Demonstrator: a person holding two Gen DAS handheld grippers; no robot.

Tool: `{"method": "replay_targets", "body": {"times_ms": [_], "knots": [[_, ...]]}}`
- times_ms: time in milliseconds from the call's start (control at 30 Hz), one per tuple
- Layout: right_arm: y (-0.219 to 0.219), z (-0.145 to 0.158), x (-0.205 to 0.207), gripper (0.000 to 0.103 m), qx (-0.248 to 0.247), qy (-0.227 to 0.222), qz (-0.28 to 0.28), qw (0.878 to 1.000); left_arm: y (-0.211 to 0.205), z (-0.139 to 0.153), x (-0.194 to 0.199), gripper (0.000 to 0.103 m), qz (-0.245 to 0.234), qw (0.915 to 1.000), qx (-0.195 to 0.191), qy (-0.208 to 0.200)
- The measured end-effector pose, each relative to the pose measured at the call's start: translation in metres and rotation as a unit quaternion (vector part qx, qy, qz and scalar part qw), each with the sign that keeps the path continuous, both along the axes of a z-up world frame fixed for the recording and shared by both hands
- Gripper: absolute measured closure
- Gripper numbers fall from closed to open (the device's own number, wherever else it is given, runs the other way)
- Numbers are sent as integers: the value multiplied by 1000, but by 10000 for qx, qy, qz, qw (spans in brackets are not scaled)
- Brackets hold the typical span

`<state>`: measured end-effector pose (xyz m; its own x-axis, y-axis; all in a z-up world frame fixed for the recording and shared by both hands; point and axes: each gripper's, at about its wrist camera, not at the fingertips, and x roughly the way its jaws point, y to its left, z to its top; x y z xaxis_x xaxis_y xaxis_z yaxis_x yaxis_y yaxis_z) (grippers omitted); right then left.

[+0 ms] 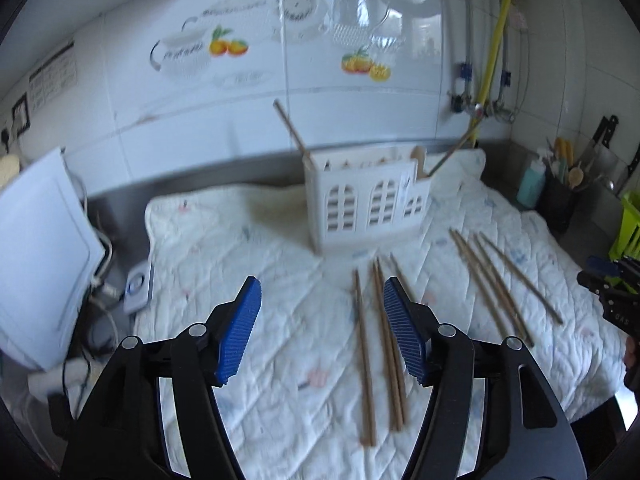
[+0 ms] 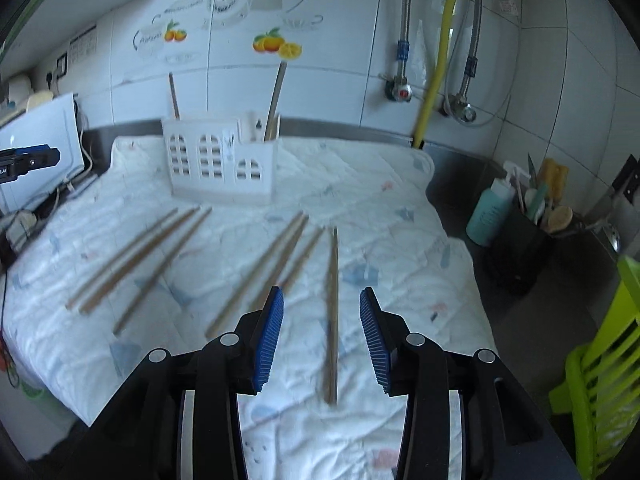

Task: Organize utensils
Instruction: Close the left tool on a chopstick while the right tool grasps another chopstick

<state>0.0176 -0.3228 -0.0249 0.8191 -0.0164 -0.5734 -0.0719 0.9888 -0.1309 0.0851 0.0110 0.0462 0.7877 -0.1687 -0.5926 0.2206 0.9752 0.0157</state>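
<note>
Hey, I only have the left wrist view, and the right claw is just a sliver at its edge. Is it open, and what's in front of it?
Observer: The right claw is open. One plain wooden chopstick lies on the white quilted cloth, in line between its jaws.
Operator: Are the pads touching it?
Observer: No, the blue ribbed pads stand clear of it on both sides.
Operator: Anything else close by?
Observer: Another wooden chopstick ends right beside the pad on the picture's left.
</note>
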Motion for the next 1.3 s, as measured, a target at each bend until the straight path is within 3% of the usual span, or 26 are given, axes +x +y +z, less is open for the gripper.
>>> {"method": "replay_targets", "body": {"times_ms": [300, 600, 900, 1100, 1300], "knots": [[-16, -49, 3, 66, 342, 425, -311, 9980, 6, -58, -24, 39, 31, 9985, -179, 513], [-25, -72, 20, 76, 590, 660, -486, 9949, 1, -101, -28, 41, -50, 9954, -215, 929], [-26, -82, 29, 94, 644, 738, -550, 9937, -16, -126, -19, 73, -378, 9914, -158, 1244], [-28, -82, 30, 96, 654, 723, -554, 9937, -25, -132, -14, 78, -460, 9909, -164, 1255], [-27, -82, 31, 96, 615, 666, -593, 9941, -34, -135, -12, 83, -466, 9924, 99, 1132]]}}
